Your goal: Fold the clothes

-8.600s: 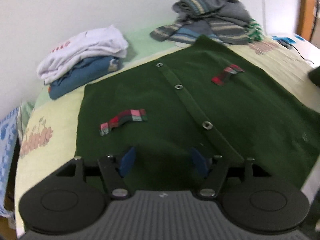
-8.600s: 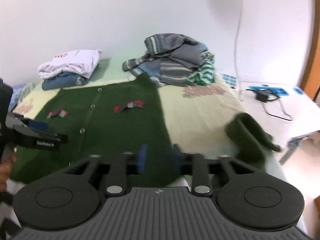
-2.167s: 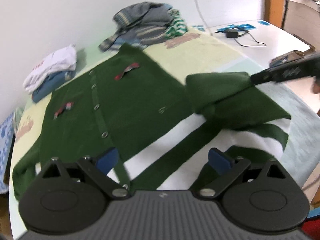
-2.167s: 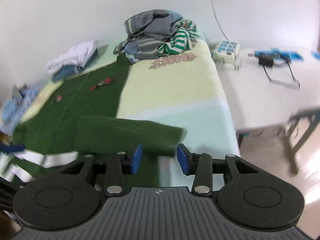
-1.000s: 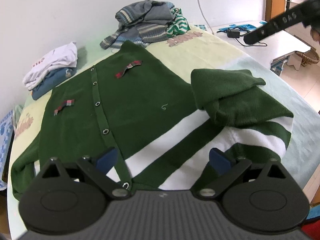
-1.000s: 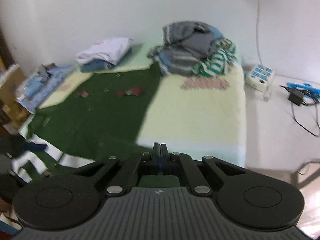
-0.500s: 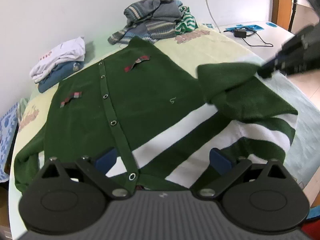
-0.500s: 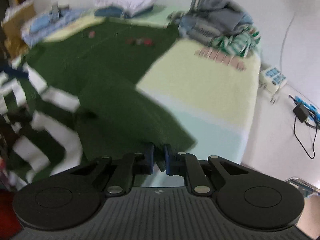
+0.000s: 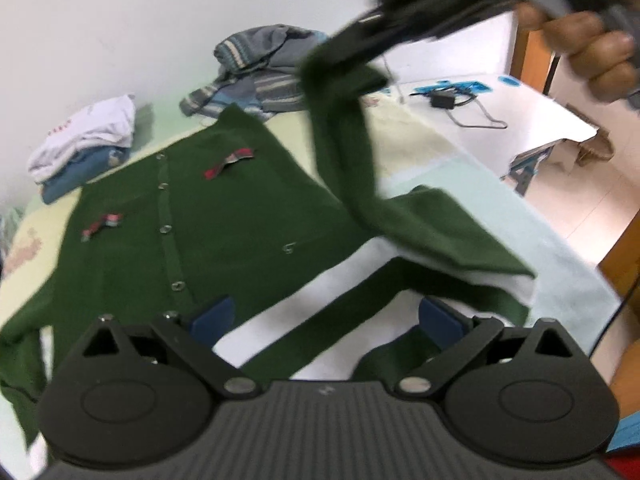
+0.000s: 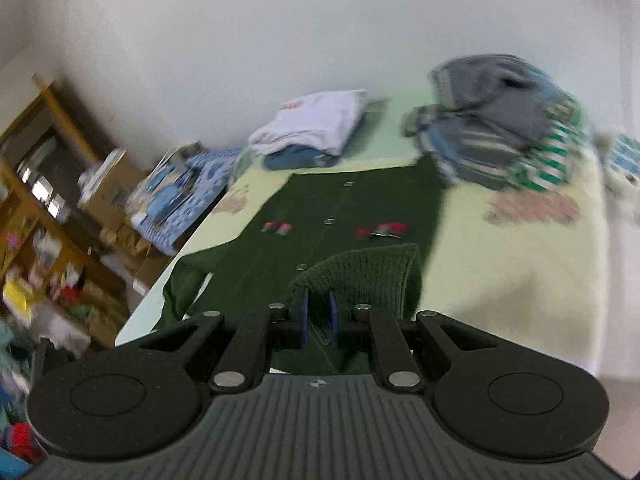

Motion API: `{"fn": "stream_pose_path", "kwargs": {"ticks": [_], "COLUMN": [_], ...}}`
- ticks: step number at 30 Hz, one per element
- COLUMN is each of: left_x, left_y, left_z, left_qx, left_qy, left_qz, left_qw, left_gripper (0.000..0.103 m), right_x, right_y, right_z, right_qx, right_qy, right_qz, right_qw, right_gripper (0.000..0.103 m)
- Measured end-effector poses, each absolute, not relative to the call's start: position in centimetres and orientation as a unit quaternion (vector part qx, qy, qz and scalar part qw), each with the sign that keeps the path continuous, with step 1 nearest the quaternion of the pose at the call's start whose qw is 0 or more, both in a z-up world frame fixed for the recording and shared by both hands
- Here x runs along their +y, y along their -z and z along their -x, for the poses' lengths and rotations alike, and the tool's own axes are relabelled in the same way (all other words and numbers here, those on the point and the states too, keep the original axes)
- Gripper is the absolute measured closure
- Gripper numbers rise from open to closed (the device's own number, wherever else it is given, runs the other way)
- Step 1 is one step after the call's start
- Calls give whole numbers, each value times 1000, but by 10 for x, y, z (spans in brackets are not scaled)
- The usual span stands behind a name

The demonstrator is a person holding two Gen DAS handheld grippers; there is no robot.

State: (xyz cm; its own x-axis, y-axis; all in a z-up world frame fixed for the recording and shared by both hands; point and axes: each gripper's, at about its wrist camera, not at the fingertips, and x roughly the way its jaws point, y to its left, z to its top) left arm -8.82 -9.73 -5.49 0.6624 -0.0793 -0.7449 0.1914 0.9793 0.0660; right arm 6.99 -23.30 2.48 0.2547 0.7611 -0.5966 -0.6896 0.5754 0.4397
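While a green cardigan (image 9: pixel 224 216) lies spread on the bed (image 9: pixel 552 248), the right gripper (image 10: pixel 318 318) is raised high above it — its blue pads pinched together on the cardigan's sleeve (image 9: pixel 344 132), which hangs in a long drape. Low at the near hem, the left gripper (image 9: pixel 324 318) hovers level, its fingers (image 9: pixel 210 314) spread wide and holding nothing.

A white wall (image 10: pixel 280 40) rises behind the bed (image 9: pixel 408 136), whose sheet is pale yellow and green. Beside the bed stands a white table (image 9: pixel 540 108) carrying a black charger with its cable (image 9: pixel 444 101) and some blue items (image 9: pixel 452 87). On the other side, wooden shelves (image 10: pixel 44 168) hold blurred clutter, with a blue patterned box (image 10: pixel 180 196) near them.
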Motion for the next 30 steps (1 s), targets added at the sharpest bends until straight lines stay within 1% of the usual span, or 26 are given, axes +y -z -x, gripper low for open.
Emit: {"fn": "stream_pose_path", "kwargs": {"ticks": [2,3,5,7,9,10,11,14,17,18,24,25,26,27,28,30], "left_x": [-100,-101,-101,-99,-94,-91,-88,-75,-55,-48,3,8,13,16,19,25], "left_y": [59,62,67,69,71,72,74,78,76,74,60,57,55,53,51,50], "left_z": [88,87,88,91,94,95,96,96,95,95,85,85,86,88,91,98], "left_qx": [408,412,422,427,430,432,434,438,437,435,426,423,420,417,415,413], "left_qy": [73,72,67,62,56,52,48,39,34,31,-9,-15,-20,-25,-31,-42], "left_qz": [-74,-76,-77,-78,-75,-72,-68,-53,-23,-11,68,75,80,80,77,72], "left_qw": [907,905,901,899,898,898,897,896,899,900,902,903,904,905,906,907], "left_gripper": [4,4,4,4,4,4,4,4,4,4,4,4,4,4,4,4], "right_x": [-206,-195,-180,-178,-182,-185,-189,-192,-193,-191,-158,-152,-146,-142,-140,-146], "right_y": [-18,-13,-3,0,-2,-2,-1,14,37,42,67,71,75,79,80,74], "right_z": [-74,-77,-86,-93,-93,-91,-88,-81,-69,-62,-27,-26,-24,-29,-32,-34], "right_qx": [409,416,438,445,428,418,408,411,434,430,357,346,335,334,336,333], "right_qy": [-469,-476,-487,-497,-512,-509,-503,-461,-467,-471,-458,-453,-447,-443,-437,-432], "right_qz": [-11,-1,-29,-79,-100,-92,-80,3,6,9,66,76,87,94,100,82], "right_qw": [783,775,755,741,738,747,758,787,770,770,812,818,825,826,828,834], "right_gripper": [90,85,84,78,63,61,61,59,60,60,59,61,67,87,101,100]}}
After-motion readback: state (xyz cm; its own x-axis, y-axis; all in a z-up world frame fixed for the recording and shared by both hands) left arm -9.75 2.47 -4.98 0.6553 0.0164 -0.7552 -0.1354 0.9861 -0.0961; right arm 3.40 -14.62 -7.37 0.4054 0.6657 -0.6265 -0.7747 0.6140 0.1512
